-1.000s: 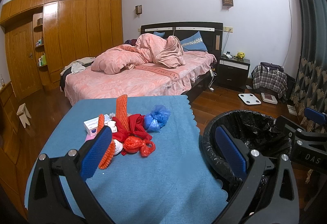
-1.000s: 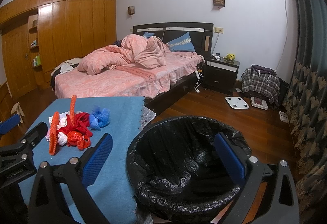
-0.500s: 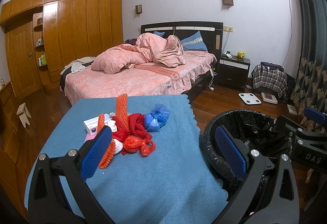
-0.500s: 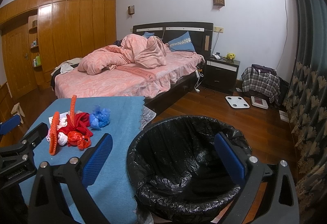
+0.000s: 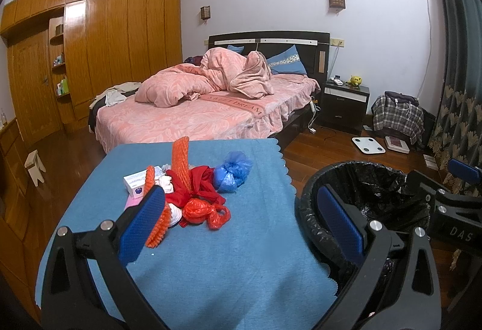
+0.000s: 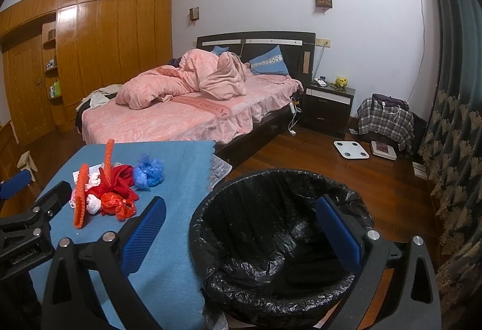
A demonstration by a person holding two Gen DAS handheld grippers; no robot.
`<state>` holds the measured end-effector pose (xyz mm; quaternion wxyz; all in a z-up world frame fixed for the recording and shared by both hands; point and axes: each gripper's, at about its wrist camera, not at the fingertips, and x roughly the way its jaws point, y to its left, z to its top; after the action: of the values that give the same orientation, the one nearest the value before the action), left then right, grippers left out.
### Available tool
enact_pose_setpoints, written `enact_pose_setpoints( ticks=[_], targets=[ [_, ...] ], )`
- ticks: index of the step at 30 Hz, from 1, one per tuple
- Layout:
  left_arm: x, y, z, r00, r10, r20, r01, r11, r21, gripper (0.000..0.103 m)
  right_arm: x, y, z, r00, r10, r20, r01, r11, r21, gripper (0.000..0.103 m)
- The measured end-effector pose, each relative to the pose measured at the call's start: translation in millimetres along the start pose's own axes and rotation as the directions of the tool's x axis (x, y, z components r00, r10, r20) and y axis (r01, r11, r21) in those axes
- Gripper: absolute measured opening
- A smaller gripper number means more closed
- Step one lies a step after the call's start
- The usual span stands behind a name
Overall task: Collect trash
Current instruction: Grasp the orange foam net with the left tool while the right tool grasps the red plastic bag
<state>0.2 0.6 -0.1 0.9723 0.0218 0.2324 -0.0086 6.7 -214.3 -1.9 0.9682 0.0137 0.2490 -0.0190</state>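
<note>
The trash lay heaped on a table draped in a nubby blue cloth (image 5: 211, 254) with a scalloped right edge. The heap mixed textures: two ribbed orange foam-net sleeves (image 5: 180, 161), one propped up tall and one lying flat, a crumpled red plastic bag (image 5: 205, 211) with glossy knotted handles, a bunched blue plastic bag (image 5: 232, 172), some white wads, and a small white carton (image 5: 135, 181) at the heap's 9 o'clock side.

Just off the cloth's right edge stood a round bin lined with a wrinkled, shiny black bag (image 6: 271, 239), its mouth wide and uncovered. Bare cloth ran from the heap toward the near edge of the table, and wooden floor showed beyond the bin toward the pink bed (image 5: 186, 116).

The left gripper (image 5: 238, 224) hung with its blue ribbed pads spread wide and nothing between them; the heap sat ahead at about 11 o'clock, its nearest orange sleeve just behind the left pad in that view, and whether they touched could not be told. The right gripper (image 6: 241, 232) was likewise spread and empty, poised over the bin's mouth, with the heap well off at its 10 o'clock.
</note>
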Motion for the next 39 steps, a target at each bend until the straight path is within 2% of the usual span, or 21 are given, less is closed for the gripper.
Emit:
enact_pose_setpoints(
  ticks=[8,13,17,20,25,30,34,39],
  targets=[
    [-0.3,11.4,-3.9,1.0,0.01,-0.003,-0.01,1.0,-0.014,0.098,12.5,21.1,0.8,1.0,0.02,0.005,-0.02,1.0,-0.003,0.097],
    [10.9,28.5,-5.1,0.999,0.051,0.002,-0.051,0.999,-0.019,0.098,25.9,38.9,5.1,0.999,0.051,0.005,-0.051,0.999,0.004,0.097],
    [22.4,56.6,-9.3,0.993,0.119,0.002,-0.119,0.993,-0.019,0.098,45.2,57.0,5.4,0.997,0.083,0.001,-0.083,0.996,0.016,0.097],
    [34.1,85.4,-17.8,0.98,0.201,0.001,-0.201,0.979,-0.017,0.098,65.5,75.7,2.0,0.995,0.101,-0.005,-0.101,0.995,0.005,0.097],
    [59.3,130.8,-34.0,0.962,0.273,-0.024,-0.274,0.962,-0.023,0.098,106.8,109.4,-12.8,0.992,0.121,-0.034,-0.122,0.992,-0.019,0.097],
    [89.6,152.1,-55.1,0.957,0.283,-0.059,-0.285,0.958,-0.034,0.098,147.9,144.7,-31.3,0.989,0.128,-0.077,-0.131,0.991,-0.027,0.093],
    [101.3,158.3,-64.9,0.971,0.23,-0.067,-0.234,0.971,-0.056,0.098,167.2,165.6,-38.4,0.983,0.155,-0.101,-0.16,0.986,-0.045,0.091],
    [112.0,156.8,-75.8,0.983,0.168,-0.077,-0.173,0.983,-0.059,0.098,181.7,172.6,-45.9,0.989,0.096,-0.112,-0.106,0.99,-0.093,0.089]
  ],
)
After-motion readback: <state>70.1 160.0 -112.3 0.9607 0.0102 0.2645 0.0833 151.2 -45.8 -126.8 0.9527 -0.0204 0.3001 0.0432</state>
